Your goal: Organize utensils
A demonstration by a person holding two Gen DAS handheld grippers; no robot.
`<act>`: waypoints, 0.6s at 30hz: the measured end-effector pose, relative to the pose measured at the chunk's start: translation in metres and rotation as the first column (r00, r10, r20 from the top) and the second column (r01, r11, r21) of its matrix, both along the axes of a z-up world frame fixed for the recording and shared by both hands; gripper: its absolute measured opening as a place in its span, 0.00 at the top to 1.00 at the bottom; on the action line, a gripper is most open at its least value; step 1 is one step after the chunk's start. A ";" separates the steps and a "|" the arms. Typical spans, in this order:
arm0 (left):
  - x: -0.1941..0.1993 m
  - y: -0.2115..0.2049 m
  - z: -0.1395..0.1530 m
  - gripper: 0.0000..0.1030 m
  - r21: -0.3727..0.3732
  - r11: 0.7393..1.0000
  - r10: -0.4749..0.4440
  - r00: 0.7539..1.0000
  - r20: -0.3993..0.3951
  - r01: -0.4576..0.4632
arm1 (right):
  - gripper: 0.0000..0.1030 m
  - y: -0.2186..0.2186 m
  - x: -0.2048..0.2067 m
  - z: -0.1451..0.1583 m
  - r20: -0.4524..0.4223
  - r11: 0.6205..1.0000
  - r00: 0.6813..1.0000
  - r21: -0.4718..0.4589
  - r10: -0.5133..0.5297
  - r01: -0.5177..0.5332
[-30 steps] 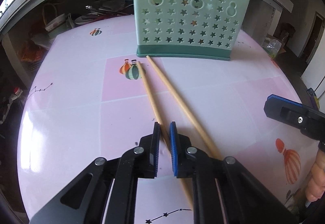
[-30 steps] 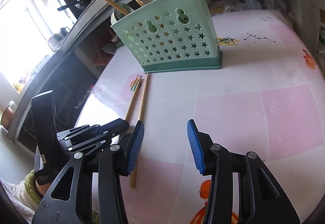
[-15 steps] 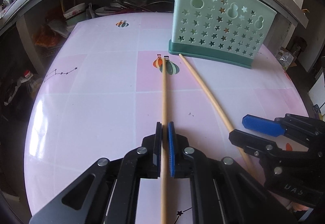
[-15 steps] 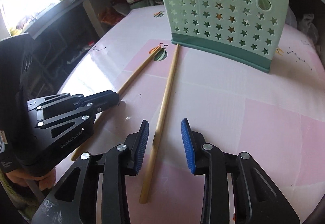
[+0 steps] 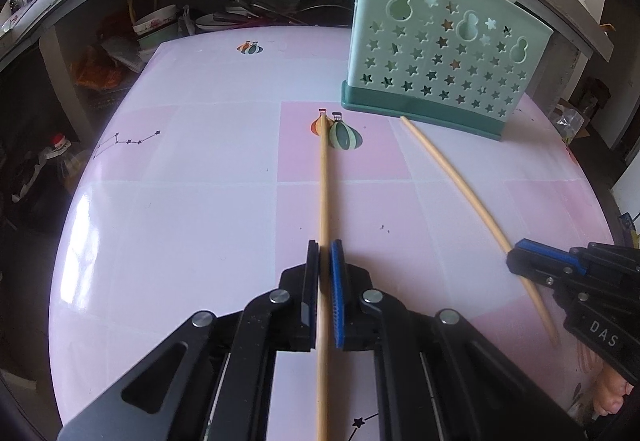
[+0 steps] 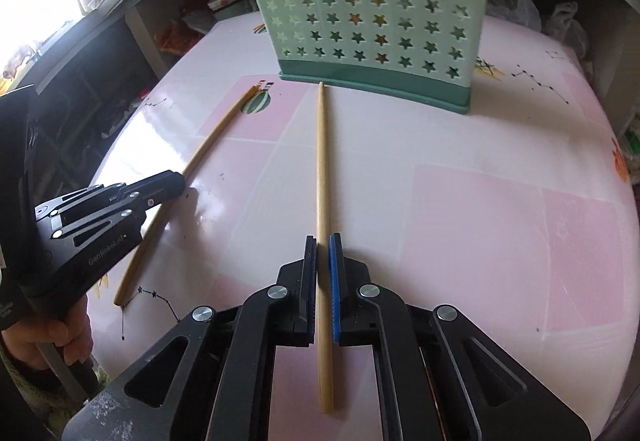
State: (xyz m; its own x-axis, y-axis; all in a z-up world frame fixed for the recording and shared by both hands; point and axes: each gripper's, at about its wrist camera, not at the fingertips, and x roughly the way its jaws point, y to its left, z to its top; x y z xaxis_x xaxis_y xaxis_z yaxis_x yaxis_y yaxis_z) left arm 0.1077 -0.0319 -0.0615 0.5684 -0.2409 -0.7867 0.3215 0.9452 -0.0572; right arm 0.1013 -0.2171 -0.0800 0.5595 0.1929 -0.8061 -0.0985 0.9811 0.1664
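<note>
Two wooden chopsticks lie on the pink table, pointing at a mint-green star-holed utensil holder (image 5: 442, 65). My left gripper (image 5: 324, 253) is shut on the left chopstick (image 5: 323, 193). My right gripper (image 6: 323, 247) is shut on the right chopstick (image 6: 321, 161). In the left wrist view the right chopstick (image 5: 460, 177) runs to the right gripper (image 5: 532, 261). In the right wrist view the left chopstick (image 6: 208, 149) runs to the left gripper (image 6: 168, 181). The holder (image 6: 372, 13) holds several chopsticks and spoons.
The round table (image 5: 192, 225) has a glossy pink and white cover. Cluttered shelves with bowls (image 5: 154, 23) stand beyond the far edge. Plastic bags (image 6: 564, 29) lie behind the holder on the right.
My right gripper has closed on the right chopstick. My left gripper stays shut on the left chopstick, now aligned straight along it.
</note>
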 end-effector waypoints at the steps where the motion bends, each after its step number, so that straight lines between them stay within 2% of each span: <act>1: -0.001 0.001 0.000 0.95 -0.002 1.000 0.000 1.000 -0.009 0.000 | 0.96 -0.005 -0.005 0.000 -0.007 1.000 1.000 -0.002 -0.010 0.010; 7: -0.020 0.011 0.002 0.95 -0.019 1.000 -0.007 0.997 -0.080 0.006 | 0.96 -0.032 -0.035 0.001 -0.063 0.999 0.997 0.013 -0.046 0.047; 15: -0.035 0.022 0.003 0.94 -0.065 0.998 -0.003 0.986 -0.169 -0.008 | 0.93 -0.042 -0.047 0.001 -0.121 0.997 0.991 0.058 -0.052 0.060; 16: -0.033 0.021 0.004 0.93 -0.064 0.998 -0.005 0.985 -0.171 -0.006 | 0.91 -0.042 -0.045 0.002 -0.117 0.997 0.992 0.058 -0.049 0.056; 18: -0.030 0.018 0.006 0.84 -0.055 0.998 -0.010 0.986 -0.164 0.001 | 0.90 -0.040 -0.044 0.005 -0.103 0.998 0.994 0.050 -0.044 0.049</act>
